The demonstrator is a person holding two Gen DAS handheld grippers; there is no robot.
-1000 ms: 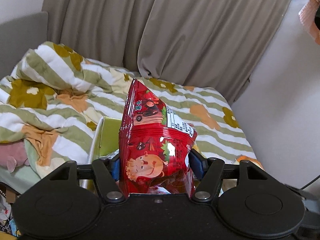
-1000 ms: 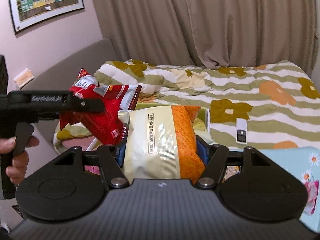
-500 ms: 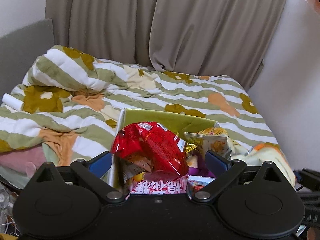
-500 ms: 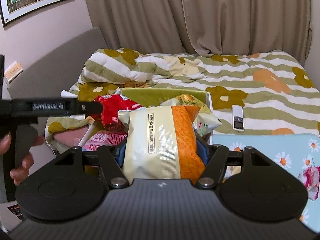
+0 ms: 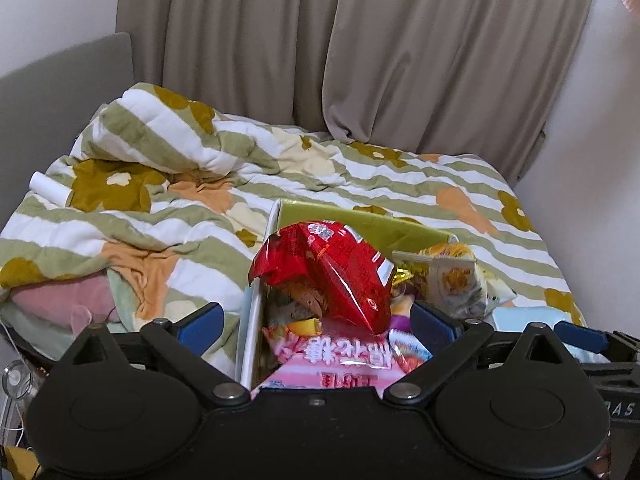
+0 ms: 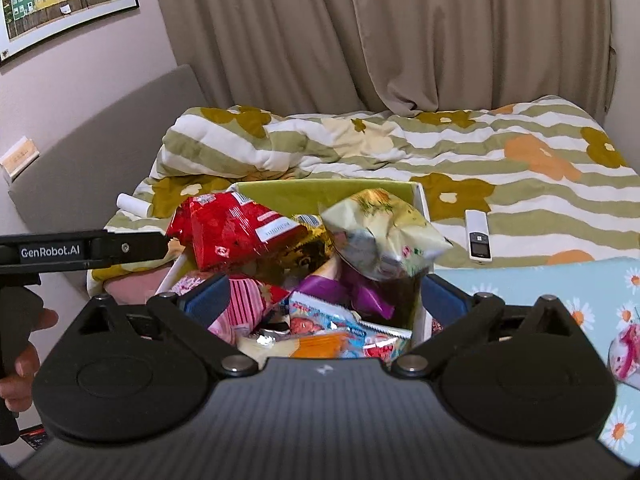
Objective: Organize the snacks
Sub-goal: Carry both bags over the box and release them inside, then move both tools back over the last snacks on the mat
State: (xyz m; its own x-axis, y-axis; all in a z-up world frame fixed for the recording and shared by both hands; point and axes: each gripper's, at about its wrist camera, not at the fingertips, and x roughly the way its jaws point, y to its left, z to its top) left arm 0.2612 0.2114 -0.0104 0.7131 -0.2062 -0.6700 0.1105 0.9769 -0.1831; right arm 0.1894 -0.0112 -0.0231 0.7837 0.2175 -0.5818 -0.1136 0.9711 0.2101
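A white box with green lining (image 5: 360, 216) sits on the bed, heaped with snack bags. In the left wrist view the red snack bag (image 5: 332, 268) lies on top of the heap, above a pink bag (image 5: 340, 364). My left gripper (image 5: 316, 320) stands open over the box, its pads clear of the red bag. In the right wrist view my right gripper (image 6: 326, 300) hangs over the same box (image 6: 320, 188) with its jaws opening and nothing pressed between them. The cream-and-orange bag (image 6: 296, 346) lies loose in the box below it. The red bag (image 6: 228, 232) and a pale yellow bag (image 6: 384, 232) top the pile.
A striped floral quilt (image 5: 160, 216) covers the bed, with curtains behind. A white remote (image 6: 478, 234) and a light blue daisy-print sheet (image 6: 560, 292) lie right of the box. A white roll (image 6: 134, 205) lies to its left. A hand (image 6: 24, 352) holds the left gripper's handle.
The left gripper opened and the red bag dropped onto the pile in the box. The right gripper then opened and the cream-and-orange bag fell into the box.
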